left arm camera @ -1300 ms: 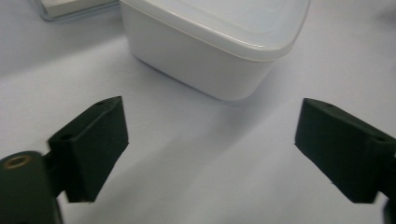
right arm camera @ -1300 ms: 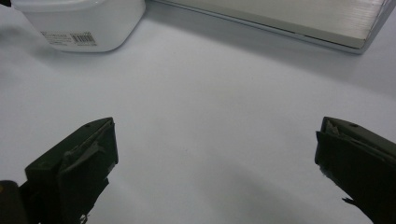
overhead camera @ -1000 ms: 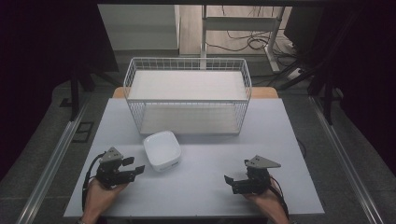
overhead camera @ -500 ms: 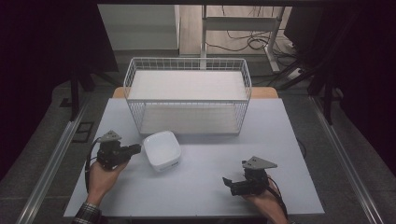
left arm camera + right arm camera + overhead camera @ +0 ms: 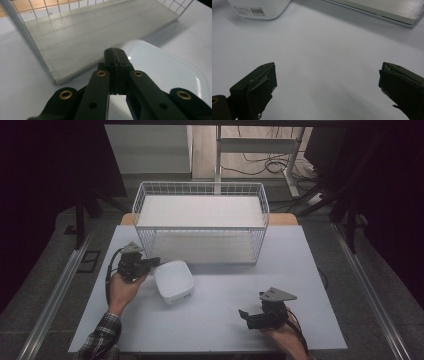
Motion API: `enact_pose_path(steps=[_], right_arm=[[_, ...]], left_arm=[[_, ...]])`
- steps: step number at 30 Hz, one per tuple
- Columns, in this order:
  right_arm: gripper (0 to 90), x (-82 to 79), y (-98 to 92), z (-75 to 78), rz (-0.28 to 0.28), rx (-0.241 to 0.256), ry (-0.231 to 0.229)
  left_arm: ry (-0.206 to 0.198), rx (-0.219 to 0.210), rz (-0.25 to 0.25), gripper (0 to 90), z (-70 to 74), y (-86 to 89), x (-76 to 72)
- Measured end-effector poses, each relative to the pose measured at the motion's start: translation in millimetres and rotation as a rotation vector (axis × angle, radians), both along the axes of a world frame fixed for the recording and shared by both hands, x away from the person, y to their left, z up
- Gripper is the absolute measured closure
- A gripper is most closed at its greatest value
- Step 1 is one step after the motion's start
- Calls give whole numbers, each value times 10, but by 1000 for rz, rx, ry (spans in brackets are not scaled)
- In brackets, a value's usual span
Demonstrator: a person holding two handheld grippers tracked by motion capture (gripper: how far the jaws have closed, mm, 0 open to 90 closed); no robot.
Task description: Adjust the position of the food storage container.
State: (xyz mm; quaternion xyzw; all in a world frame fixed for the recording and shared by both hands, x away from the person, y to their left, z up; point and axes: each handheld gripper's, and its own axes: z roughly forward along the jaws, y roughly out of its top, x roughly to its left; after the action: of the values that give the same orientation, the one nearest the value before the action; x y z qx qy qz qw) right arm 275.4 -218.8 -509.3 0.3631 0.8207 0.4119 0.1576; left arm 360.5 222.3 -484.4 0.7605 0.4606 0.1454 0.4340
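— From above, what's on the table?

— A white square bowl [image 5: 173,280] sits upside down on the white table [image 5: 310,285], just in front of the wire basket [image 5: 200,222]. The left gripper [image 5: 152,261] has its tip at the bowl's left edge; the right gripper [image 5: 244,314] hangs well apart, near the front edge.

— And along the left gripper's jaws?

— They're pressed together, nothing between them, nosing against the bowl's rounded corner [image 5: 162,67]. The basket's pale board [image 5: 95,32] lies beyond.

— The right gripper view?

— Jaws spread wide over bare table, empty. A barcode label [image 5: 249,11] shows on the bowl's wall.

— How would the bowl handle?

— I'd guess glossy, rigid, fairly light, chippable. Smooth walls may slip; better to tip it and pinch the rim.
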Motion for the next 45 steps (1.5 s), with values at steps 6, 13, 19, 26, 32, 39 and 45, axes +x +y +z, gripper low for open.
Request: enact_pose_path(steps=[6,13,19,26,32,39,45], right_arm=[[16,-1,-2,0,5,0,-1],[29,-3,2,10,5,1,-6],[44,-11,7,25,21,19,4],[43,0,21,42,18,21,24],[54,58,218,52,28,27,39],[264,148,594,28,80,17,59],[617,294,942,19,165,52,129]], left_arm=[[39,40,42,900,-150,-4,162],[84,18,42,900,-232,39,132],[99,-4,40,900,-242,83,48],[119,-20,18,900,-242,52,-92],[121,-16,9,900,-238,5,-143],[125,-12,-1,900,-248,-32,-149],[132,-14,-12,900,-263,-80,-156]])
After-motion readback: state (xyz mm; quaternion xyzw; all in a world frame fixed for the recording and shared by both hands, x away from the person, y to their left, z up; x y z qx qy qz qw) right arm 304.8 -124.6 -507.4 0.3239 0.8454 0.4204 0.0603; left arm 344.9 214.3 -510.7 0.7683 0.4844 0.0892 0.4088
